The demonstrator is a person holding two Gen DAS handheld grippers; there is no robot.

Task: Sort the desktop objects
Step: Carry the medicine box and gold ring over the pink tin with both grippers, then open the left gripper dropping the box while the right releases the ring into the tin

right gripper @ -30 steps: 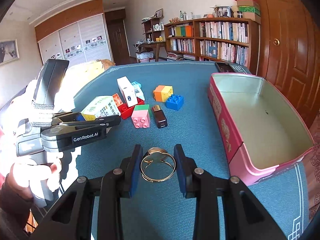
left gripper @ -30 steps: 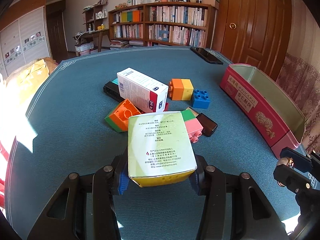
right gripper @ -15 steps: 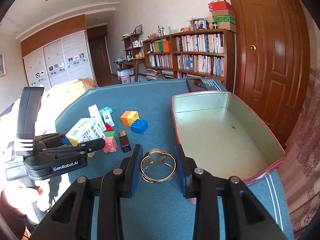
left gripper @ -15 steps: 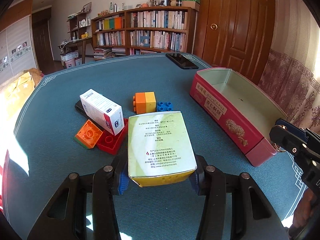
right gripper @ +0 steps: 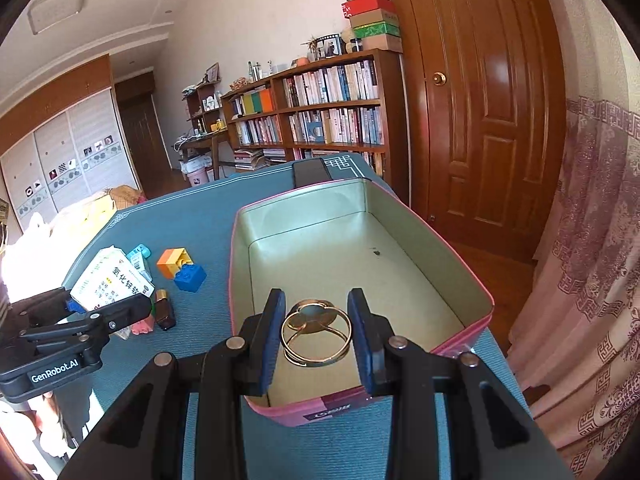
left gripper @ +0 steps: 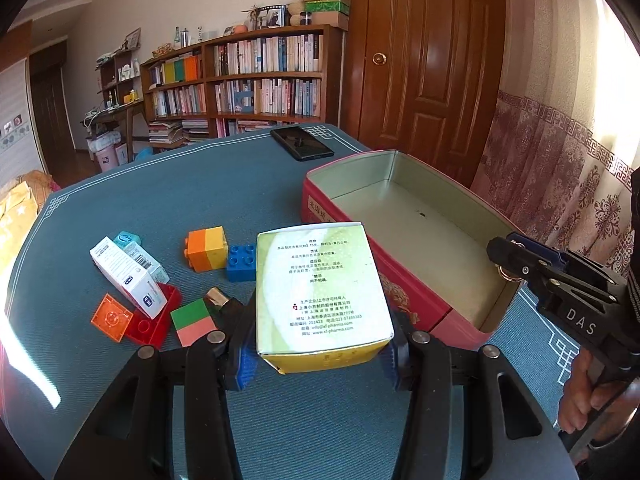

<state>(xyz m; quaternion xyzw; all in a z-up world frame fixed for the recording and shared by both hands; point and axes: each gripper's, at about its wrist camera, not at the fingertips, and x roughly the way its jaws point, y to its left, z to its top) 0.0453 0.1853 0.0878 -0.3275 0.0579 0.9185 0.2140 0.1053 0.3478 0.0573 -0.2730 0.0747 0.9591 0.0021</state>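
My left gripper [left gripper: 318,354] is shut on a green and yellow medicine box [left gripper: 320,292] and holds it above the table, left of the red tin [left gripper: 404,312]. My right gripper [right gripper: 316,332] is shut on a gold ring [right gripper: 316,334] and holds it over the near end of the open tin [right gripper: 360,264], whose inside is bare. On the blue cloth lie a white medicine box [left gripper: 128,276], an orange-yellow block [left gripper: 206,248], a blue block [left gripper: 242,262], a green-pink block [left gripper: 194,322], red and orange flat bricks [left gripper: 132,320] and a brown lighter [left gripper: 218,298].
A black phone [left gripper: 302,143] lies at the table's far edge beyond the tin. A bookshelf and a wooden door stand behind the table. A patterned curtain hangs at the right. The left gripper with its box shows in the right wrist view [right gripper: 112,284].
Both grippers have risen and swung right toward the tin. My right gripper has carried the ring from above the cloth to over the tin's near end. The left still holds its box.
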